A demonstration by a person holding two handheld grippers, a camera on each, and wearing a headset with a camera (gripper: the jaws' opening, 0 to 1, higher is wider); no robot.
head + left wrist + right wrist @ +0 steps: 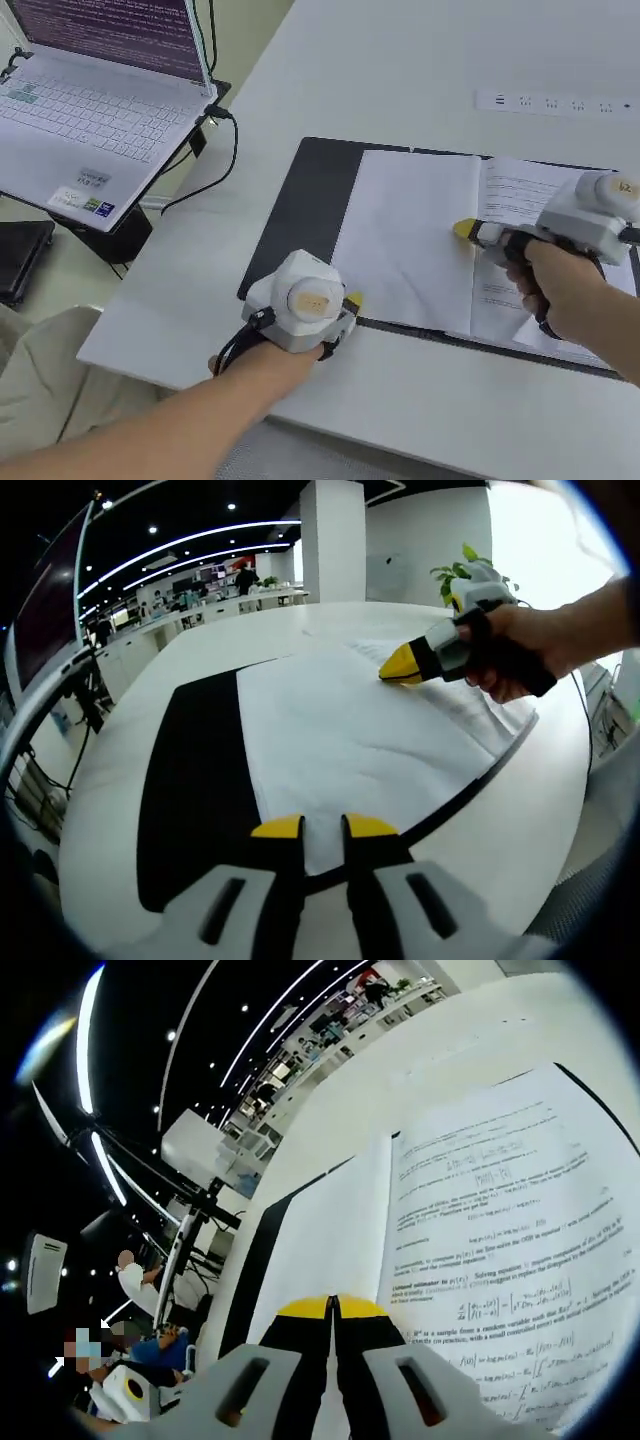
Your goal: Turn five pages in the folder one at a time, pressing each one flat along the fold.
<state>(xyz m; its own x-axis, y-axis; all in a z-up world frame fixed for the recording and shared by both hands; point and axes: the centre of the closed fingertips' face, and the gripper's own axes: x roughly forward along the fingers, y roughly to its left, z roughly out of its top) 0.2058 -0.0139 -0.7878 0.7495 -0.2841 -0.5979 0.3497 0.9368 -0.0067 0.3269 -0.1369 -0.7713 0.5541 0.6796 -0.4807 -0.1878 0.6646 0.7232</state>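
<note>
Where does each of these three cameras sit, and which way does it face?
Head view: on the headset, looking down at the open folder and laptop; both forearms show.
Left gripper view: on the left gripper, looking across the folder; own jaws slightly apart.
Right gripper view: on the right gripper, looking along the fold; own jaws shut.
Shared: head and left gripper views both show the right gripper at the fold.
</note>
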